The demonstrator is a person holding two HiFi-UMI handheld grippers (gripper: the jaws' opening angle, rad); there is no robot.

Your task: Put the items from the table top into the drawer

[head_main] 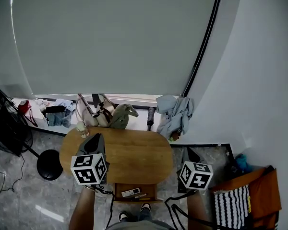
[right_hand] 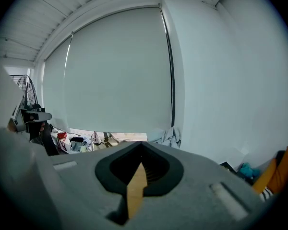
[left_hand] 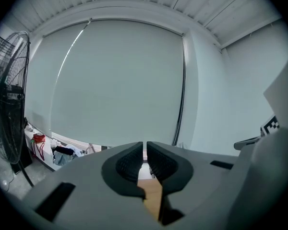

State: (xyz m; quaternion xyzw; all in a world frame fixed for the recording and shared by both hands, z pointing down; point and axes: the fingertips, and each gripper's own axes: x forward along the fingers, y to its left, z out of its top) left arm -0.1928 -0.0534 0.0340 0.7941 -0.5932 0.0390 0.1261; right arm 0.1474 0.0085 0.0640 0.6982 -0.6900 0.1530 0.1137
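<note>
At far left, a black standing fan (head_main: 2,123) on the grey floor, and a round black base (head_main: 49,164) just beside the left end of the tabletop (head_main: 134,152). Oval, wooden, set before a wide pale roller blind (head_main: 115,37).

On the far left edge of that tabletop, one small pale item (head_main: 81,128), upright, too small to name. Just nearer than it, over the tabletop's left part, the left gripper (head_main: 96,139), borne on a bare forearm (head_main: 82,207). Apart from the small item, as far as the head view tells. Clenched down to a thin slit in the left gripper view, ribbed pads (left_hand: 129,159) facing each other, nothing between them, only a strip of wood seen through the gap.

Under the tabletop's near edge, about the middle, the drawer (head_main: 151,189), pulled open. Inside, a white remote-like item (head_main: 130,192) with a thin stick-like thing (head_main: 142,196) just beside it.

Behind the tabletop, along the foot of the wall, a cluster of bags (head_main: 108,113), then a heap of light blue cloth (head_main: 174,115) further right.

Right of the tabletop, off its edge and over the floor, the right gripper (right_hand: 141,147). Clenched fully in the right gripper view, jaw tips meeting, nothing grasped, a sliver of wood showing below the tips.

At far right, a black-and-white striped bag (head_main: 233,207), touching something orange-brown.
</note>
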